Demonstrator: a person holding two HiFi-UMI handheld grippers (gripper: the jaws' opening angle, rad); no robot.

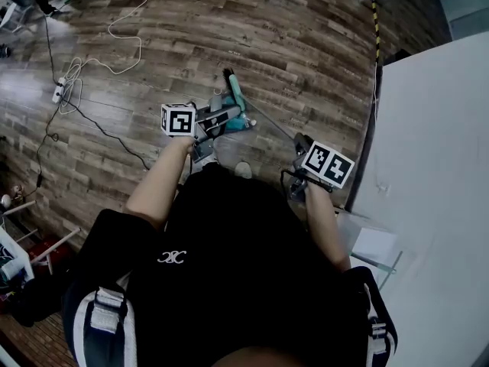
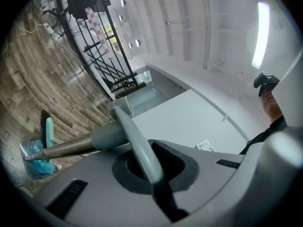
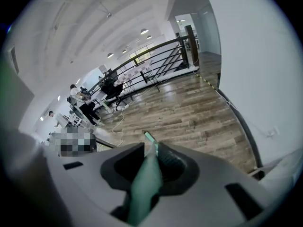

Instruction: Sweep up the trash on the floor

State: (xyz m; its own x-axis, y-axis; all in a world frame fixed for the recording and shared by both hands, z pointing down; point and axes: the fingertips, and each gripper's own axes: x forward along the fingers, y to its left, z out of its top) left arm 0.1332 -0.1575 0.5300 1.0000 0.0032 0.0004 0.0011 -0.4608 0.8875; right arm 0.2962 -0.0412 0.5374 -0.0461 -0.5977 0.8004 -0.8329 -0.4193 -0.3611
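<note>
My left gripper [image 1: 216, 121] [image 2: 147, 168] is shut on a grey plastic handle [image 2: 135, 136]. A metal pole [image 2: 66, 148] runs from that handle down to a teal dustpan [image 2: 37, 151] on the wooden floor. In the head view, teal parts [image 1: 236, 98] lie on the floor just beyond the left gripper. My right gripper [image 1: 299, 147] [image 3: 149, 170] is shut on a teal-green broom handle [image 3: 147, 174], whose tip points at the floor. A thin rod [image 1: 273, 124] runs from the right gripper toward the teal parts. I cannot pick out any trash for certain.
White and black cables and a power strip [image 1: 59, 90] lie on the floor at the far left. A white wall [image 1: 435, 167] stands close on the right. A small pale object [image 1: 243, 170] lies by the person's body. A black railing [image 3: 156, 56] and people at desks are far off.
</note>
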